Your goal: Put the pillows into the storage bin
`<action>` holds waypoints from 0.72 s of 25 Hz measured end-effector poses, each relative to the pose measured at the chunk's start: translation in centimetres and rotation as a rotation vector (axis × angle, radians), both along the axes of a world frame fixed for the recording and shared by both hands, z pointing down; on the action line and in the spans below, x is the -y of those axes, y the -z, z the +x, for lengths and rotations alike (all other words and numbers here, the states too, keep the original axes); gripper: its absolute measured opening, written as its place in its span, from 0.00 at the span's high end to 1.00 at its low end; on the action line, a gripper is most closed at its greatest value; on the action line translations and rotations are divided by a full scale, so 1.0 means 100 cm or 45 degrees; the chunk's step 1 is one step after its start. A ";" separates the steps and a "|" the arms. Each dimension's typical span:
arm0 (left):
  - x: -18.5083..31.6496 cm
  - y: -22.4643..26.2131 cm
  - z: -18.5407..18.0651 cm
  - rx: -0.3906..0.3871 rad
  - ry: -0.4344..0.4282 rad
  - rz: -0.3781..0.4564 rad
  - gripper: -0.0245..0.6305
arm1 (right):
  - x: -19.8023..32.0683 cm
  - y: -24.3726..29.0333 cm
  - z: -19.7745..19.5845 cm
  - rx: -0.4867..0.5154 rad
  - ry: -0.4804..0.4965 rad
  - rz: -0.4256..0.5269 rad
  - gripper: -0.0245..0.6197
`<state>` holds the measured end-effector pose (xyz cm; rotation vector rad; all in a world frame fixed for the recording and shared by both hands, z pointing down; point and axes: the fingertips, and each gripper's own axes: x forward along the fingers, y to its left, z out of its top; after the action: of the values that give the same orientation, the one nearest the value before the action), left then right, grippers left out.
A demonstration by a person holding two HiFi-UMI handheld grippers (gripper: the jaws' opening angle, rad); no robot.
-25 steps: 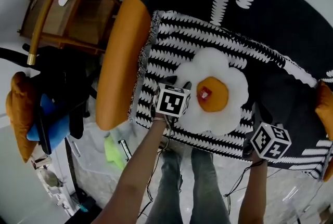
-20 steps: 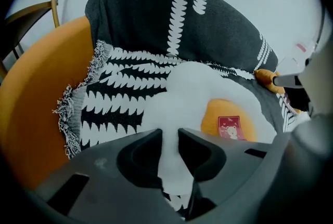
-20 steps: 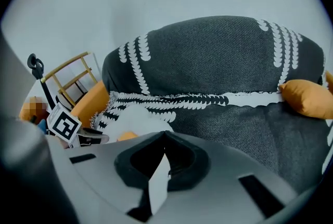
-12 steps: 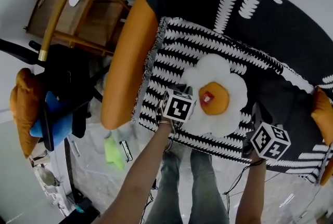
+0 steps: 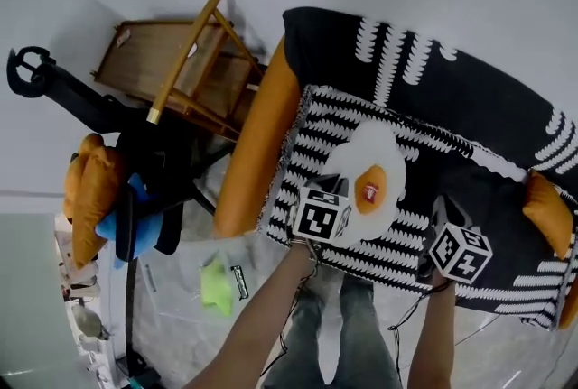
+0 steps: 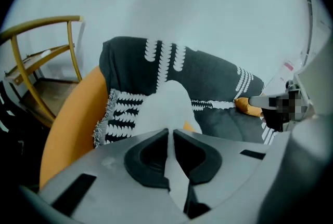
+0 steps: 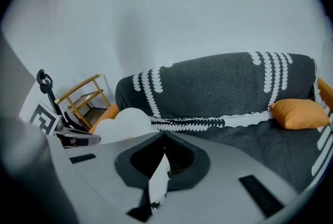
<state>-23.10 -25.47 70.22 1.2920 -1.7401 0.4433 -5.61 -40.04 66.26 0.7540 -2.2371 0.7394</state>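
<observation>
A fried-egg pillow [image 5: 370,163], white with an orange yolk, lies on a black-and-white striped throw [image 5: 312,130] on the dark sofa. My left gripper [image 5: 338,190] is at its near left rim. In the left gripper view the jaws [image 6: 170,137] have just been closing and are shut on the pillow's white edge [image 6: 169,106], which rises in front of them. My right gripper [image 5: 442,214] hangs over the throw's front edge, right of the egg pillow [image 7: 125,119]. Its jaws [image 7: 164,158] pinch a white strip of cloth; I cannot tell what the strip belongs to.
An orange sofa arm [image 5: 257,152] borders the throw on the left. Beyond it stand a wooden chair [image 5: 181,71] and a black scooter handle [image 5: 27,71]. An orange pillow [image 5: 546,211] lies at the sofa's right. An orange cushion [image 5: 90,198] and a green item [image 5: 215,283] are on the floor side.
Both grippers have risen. The left jaws have closed on the egg pillow's rim and its near edge has lifted, so it looks narrower. The head view now takes in more wall.
</observation>
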 end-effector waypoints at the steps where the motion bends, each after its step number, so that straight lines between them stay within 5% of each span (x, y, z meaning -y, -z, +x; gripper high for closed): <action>1: -0.004 0.016 -0.002 0.020 0.008 0.008 0.93 | -0.003 0.012 -0.003 0.015 0.005 0.004 0.96; 10: -0.084 0.176 -0.043 0.220 0.250 0.123 0.93 | -0.061 0.136 -0.060 0.188 0.192 0.070 0.96; 18: -0.188 0.252 -0.062 0.354 0.479 0.149 0.93 | -0.133 0.206 -0.116 0.264 0.430 0.103 0.96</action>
<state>-29.30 -6.71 45.07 0.9810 -2.2165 0.3166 -17.22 -26.73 45.67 0.3310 -2.5088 0.5847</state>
